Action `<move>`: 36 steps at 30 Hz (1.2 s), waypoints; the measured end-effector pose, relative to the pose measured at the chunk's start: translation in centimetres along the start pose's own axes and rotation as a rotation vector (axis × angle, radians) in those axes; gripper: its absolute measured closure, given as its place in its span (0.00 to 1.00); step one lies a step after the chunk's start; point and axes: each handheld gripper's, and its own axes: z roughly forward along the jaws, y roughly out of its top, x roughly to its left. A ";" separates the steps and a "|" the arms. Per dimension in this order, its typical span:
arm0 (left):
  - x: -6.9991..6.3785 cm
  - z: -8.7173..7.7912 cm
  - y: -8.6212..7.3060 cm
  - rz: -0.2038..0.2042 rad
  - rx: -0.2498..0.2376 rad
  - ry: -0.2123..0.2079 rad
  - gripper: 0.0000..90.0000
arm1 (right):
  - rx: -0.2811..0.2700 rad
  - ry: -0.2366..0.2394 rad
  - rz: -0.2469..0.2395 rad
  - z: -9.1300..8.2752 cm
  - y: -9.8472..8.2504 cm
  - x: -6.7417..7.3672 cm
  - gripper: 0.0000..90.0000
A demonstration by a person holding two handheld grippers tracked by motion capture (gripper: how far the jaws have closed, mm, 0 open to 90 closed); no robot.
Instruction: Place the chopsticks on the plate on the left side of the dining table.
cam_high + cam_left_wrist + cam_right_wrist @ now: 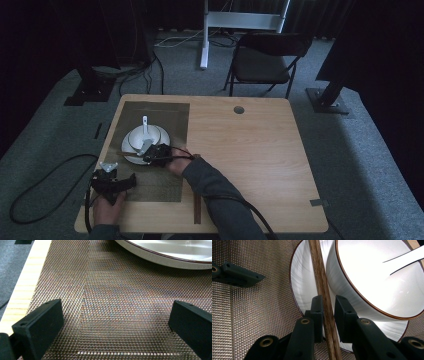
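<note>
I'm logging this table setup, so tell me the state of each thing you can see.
Brown wooden chopsticks: gripped by right gripper, lying across plate rim.
White brown-rimmed bowl: upright on plate, spoon inside.
White spoon: resting in bowl.
White plate: flat on woven mat.
Left gripper: open, empty.

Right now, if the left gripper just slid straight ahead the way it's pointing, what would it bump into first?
Probably the white plate. The left gripper hangs open over the woven placemat, and the plate's rim lies ahead, slightly to its right. How high the gripper sits is hard to judge, so it might pass over the rim.
</note>
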 end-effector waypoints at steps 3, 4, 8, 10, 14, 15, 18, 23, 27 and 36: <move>0.0 0.0 0.0 0.000 0.000 0.000 0.00 | 0.000 0.000 -0.002 0.0 0.0 0.0 0.86; 0.0 0.0 0.0 0.000 0.000 0.000 0.00 | 0.000 0.000 0.000 0.0 0.0 0.0 0.86; 0.0 0.0 0.0 0.000 0.000 0.001 0.00 | -0.001 -0.001 0.000 0.0 0.0 0.0 0.86; 0.0 0.0 0.0 0.001 0.001 0.001 0.00 | -0.002 0.002 -0.001 0.0 0.0 0.0 0.85; 0.0 0.0 0.0 0.001 0.002 0.001 0.00 | -0.008 0.010 -0.001 -0.1 0.0 0.0 0.83; 0.0 0.0 0.0 0.001 0.002 0.001 0.00 | -0.011 0.011 -0.001 -0.1 0.0 0.0 0.82; 0.0 0.0 0.0 0.001 0.003 0.001 0.00 | -0.015 0.018 -0.002 -0.2 -0.1 0.1 0.81; 0.0 0.0 0.0 0.002 0.003 0.001 0.00 | -0.026 0.026 -0.017 -0.7 -0.1 0.2 0.79; 0.0 0.0 0.0 0.001 0.005 0.000 0.00 | -0.052 0.021 -0.019 -1.6 -0.3 0.3 0.79; 0.0 0.0 0.0 0.002 0.002 0.001 0.00 | -0.096 -0.012 0.006 -4.2 -1.6 -0.2 0.78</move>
